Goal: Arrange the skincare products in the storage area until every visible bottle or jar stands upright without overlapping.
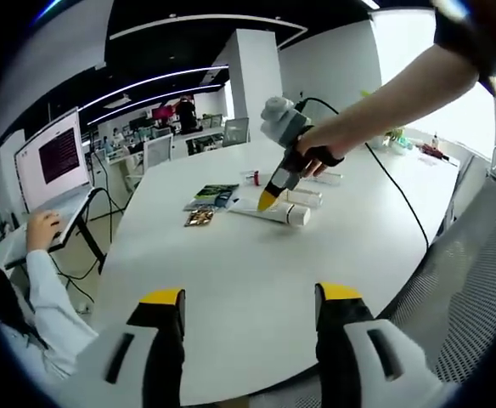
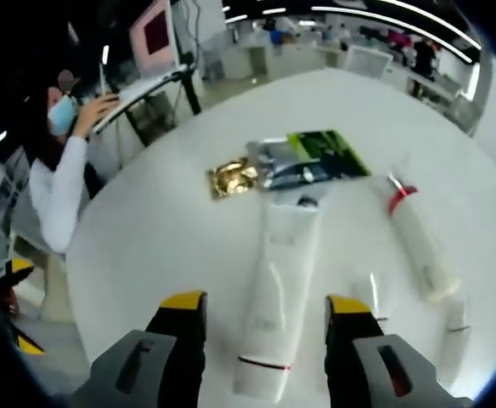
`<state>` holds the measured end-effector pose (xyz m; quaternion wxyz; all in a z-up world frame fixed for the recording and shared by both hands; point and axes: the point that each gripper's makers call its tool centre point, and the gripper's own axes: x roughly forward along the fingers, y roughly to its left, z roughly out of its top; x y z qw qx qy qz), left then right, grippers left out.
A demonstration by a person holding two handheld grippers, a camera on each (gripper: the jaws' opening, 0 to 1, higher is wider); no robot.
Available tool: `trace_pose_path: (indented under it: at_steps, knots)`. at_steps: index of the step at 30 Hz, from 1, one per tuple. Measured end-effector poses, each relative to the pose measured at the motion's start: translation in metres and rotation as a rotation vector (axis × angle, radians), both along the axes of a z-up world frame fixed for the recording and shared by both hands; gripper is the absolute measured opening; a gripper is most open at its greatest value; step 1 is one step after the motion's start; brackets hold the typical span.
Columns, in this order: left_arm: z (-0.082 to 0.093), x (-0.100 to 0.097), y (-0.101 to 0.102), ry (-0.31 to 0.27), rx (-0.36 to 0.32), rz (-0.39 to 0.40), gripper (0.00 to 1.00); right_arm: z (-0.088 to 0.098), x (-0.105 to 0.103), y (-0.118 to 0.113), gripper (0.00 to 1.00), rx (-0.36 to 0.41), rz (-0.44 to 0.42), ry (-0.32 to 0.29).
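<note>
My right gripper has its jaws wide, one on each side of the white tube, which lies flat on the white table with its dark cap pointing away from me; nothing is gripped yet. I should come down level, close on the tube's firm middle rather than the soft crimped end, then tip it up onto its cap. A smaller tube with a red cap lies just to the right, gold and green sachets beyond. My left gripper hangs wide and empty, well back from the products.
</note>
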<state>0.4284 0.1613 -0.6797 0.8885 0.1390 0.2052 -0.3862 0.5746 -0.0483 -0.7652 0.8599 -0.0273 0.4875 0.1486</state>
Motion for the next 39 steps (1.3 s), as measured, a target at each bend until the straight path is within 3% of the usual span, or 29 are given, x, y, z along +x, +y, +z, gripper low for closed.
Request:
trace_pose_path:
  at_steps: [8,13,17,20,23,28,29,30,31,32,36,39]
  knots:
    - [0.000,0.000,-0.001,0.000,-0.002,-0.004,0.57,-0.011,0.011,0.001,0.57,-0.065,0.030,0.046]
    - [-0.001,0.000,-0.001,0.005,0.001,-0.007,0.56,-0.013,0.014,-0.001,0.53,-0.068,0.025,0.059]
    - [-0.001,0.000,-0.001,0.005,-0.003,-0.004,0.55,-0.019,0.012,0.000,0.53,-0.063,0.027,0.104]
    - [-0.001,0.000,-0.001,0.006,0.001,-0.006,0.55,-0.021,0.013,0.000,0.49,-0.057,0.016,0.115]
    - [-0.002,-0.001,0.000,0.009,0.005,-0.007,0.54,-0.026,0.009,-0.006,0.39,-0.098,0.024,0.153]
    - [-0.002,-0.001,0.000,0.012,0.006,-0.008,0.54,-0.023,0.012,-0.004,0.38,-0.111,0.051,0.145]
    - [-0.003,-0.001,0.000,0.013,0.007,-0.010,0.54,-0.023,0.012,-0.003,0.34,-0.112,0.060,0.138]
    - [-0.003,-0.001,0.000,0.014,0.009,-0.011,0.54,-0.022,0.015,-0.015,0.30,-0.180,0.063,0.114]
    - [-0.003,-0.001,0.000,0.014,0.011,-0.010,0.54,-0.022,0.016,-0.004,0.29,-0.131,0.130,0.084]
    - [-0.003,-0.001,0.000,0.015,0.011,-0.010,0.54,-0.022,0.017,-0.003,0.28,-0.124,0.141,0.067]
    - [-0.004,-0.002,0.000,0.019,0.016,-0.016,0.54,-0.022,0.016,-0.008,0.26,-0.096,0.083,0.068]
    - [-0.005,-0.002,-0.001,0.021,0.020,-0.018,0.54,-0.021,0.014,-0.007,0.25,-0.096,0.085,0.054]
